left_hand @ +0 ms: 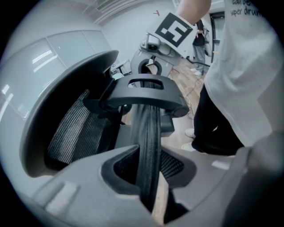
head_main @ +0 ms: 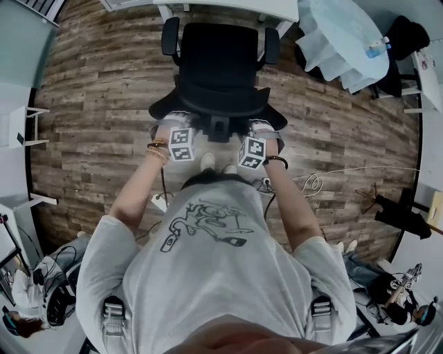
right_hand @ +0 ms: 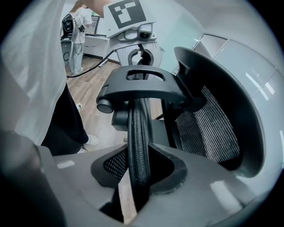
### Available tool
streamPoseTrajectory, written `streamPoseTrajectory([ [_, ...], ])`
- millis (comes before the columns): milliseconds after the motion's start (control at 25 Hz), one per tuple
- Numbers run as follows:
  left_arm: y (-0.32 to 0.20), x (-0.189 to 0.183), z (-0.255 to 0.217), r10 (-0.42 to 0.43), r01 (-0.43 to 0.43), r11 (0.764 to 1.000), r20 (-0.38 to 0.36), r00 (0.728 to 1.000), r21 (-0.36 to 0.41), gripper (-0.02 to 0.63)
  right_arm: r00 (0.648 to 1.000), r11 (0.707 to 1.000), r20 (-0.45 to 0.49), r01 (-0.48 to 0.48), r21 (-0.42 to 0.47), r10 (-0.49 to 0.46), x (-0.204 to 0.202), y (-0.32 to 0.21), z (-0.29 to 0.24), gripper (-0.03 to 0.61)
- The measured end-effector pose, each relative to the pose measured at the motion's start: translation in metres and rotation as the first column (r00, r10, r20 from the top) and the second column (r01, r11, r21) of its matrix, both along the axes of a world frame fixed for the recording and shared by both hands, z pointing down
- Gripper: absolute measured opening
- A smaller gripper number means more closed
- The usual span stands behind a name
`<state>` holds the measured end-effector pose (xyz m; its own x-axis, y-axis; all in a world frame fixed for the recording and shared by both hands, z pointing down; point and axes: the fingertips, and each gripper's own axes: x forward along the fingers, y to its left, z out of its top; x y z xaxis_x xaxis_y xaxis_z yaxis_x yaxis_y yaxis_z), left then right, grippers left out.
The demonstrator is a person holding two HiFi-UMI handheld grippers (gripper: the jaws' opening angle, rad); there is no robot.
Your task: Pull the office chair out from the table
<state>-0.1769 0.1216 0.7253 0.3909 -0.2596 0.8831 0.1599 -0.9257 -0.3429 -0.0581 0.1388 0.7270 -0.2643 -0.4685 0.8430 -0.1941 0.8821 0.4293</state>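
Note:
The black office chair (head_main: 218,69) stands on the wooden floor, its seat facing the white table (head_main: 228,8) at the top of the head view. My left gripper (head_main: 174,124) and right gripper (head_main: 261,127) clamp the top edge of its backrest, one on each side of the centre bracket (head_main: 219,128). In the left gripper view, the jaws of the left gripper (left_hand: 148,175) close on the ribbed black rim (left_hand: 148,133). The right gripper view shows the right gripper (right_hand: 136,179) pressed on that same rim (right_hand: 137,133), with mesh (right_hand: 213,128) beside it.
A table under a pale cloth (head_main: 339,34) stands at the upper right. White cables (head_main: 313,184) lie on the floor to my right, and a white stand (head_main: 24,124) is at the left. Black gear (head_main: 401,214) and seated people are at the edges.

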Motion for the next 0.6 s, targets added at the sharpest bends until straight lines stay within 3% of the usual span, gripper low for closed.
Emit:
streamPoseTrajectory([
  [280,0.035,0.001,-0.004,-0.008,0.008,1.0,-0.005,1.0,-0.009,0.115,1.0,1.0,-0.007,0.009,0.012,-0.009,0.001,0.032,0.001,0.123],
  [440,0.058,-0.002,0.001,-0.005,0.005,1.0,0.006,1.0,0.027,0.114,1.0,1.0,-0.008,0.017,0.012,-0.016,0.001,0.059,0.005,0.121],
  [600,0.081,0.0,-0.003,-0.021,0.021,1.0,-0.007,1.0,0.003,0.115,1.0,1.0,-0.01,0.023,0.009,-0.023,0.0,0.08,0.006,0.121],
])
